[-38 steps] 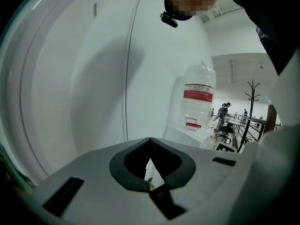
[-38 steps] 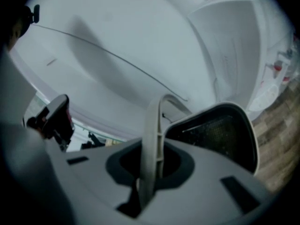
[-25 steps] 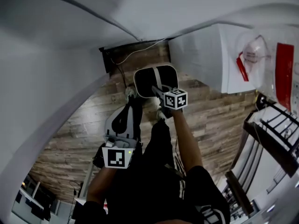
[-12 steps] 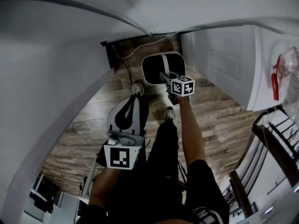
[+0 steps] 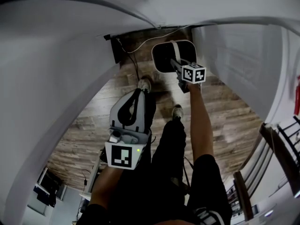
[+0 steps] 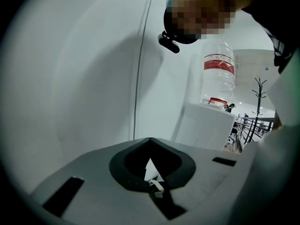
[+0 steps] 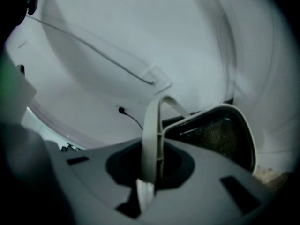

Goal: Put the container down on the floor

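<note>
White handle [image 7: 152, 135] of container [image 5: 173, 56] inside right claw [image 7: 148, 182]

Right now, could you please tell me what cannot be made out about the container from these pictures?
1) Whether the container touches the floor: the head view looks straight down, so its body hides its base.
2) Its contents: the inside is dark in both the head and right gripper views.
3) The right gripper: in the head view its own body covers the jaws; its own view shows them shut on the handle.
</note>
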The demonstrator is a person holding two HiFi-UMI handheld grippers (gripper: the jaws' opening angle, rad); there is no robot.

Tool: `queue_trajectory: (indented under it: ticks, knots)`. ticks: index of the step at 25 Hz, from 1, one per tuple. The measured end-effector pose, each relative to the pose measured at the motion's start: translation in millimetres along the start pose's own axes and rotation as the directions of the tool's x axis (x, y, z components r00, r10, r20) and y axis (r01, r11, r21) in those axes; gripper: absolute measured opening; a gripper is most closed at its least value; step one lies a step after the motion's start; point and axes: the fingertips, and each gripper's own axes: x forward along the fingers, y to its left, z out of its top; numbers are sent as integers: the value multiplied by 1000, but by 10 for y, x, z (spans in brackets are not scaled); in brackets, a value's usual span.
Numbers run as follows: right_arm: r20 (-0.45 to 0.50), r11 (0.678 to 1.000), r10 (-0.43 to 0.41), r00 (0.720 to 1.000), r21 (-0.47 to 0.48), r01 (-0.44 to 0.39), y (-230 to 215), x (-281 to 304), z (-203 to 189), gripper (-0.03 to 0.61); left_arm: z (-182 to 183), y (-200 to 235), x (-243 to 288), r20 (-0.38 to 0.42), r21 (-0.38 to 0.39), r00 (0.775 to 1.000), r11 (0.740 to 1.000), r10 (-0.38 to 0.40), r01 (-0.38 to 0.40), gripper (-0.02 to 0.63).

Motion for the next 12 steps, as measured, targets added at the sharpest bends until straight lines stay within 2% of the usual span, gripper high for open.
queue_trajectory:
  ticks: [8, 12]
  knots:
    - [46, 999, 19, 999, 27, -21, -216, 93, 149, 46, -272, -18, 111, -21, -9, 1000, 1000, 8, -8, 26]
    - [22, 1000, 16, 1000, 17, -16, -259, 87, 220, 46, -269, -10, 182, -14, -7, 1000, 1000, 18, -18, 26]
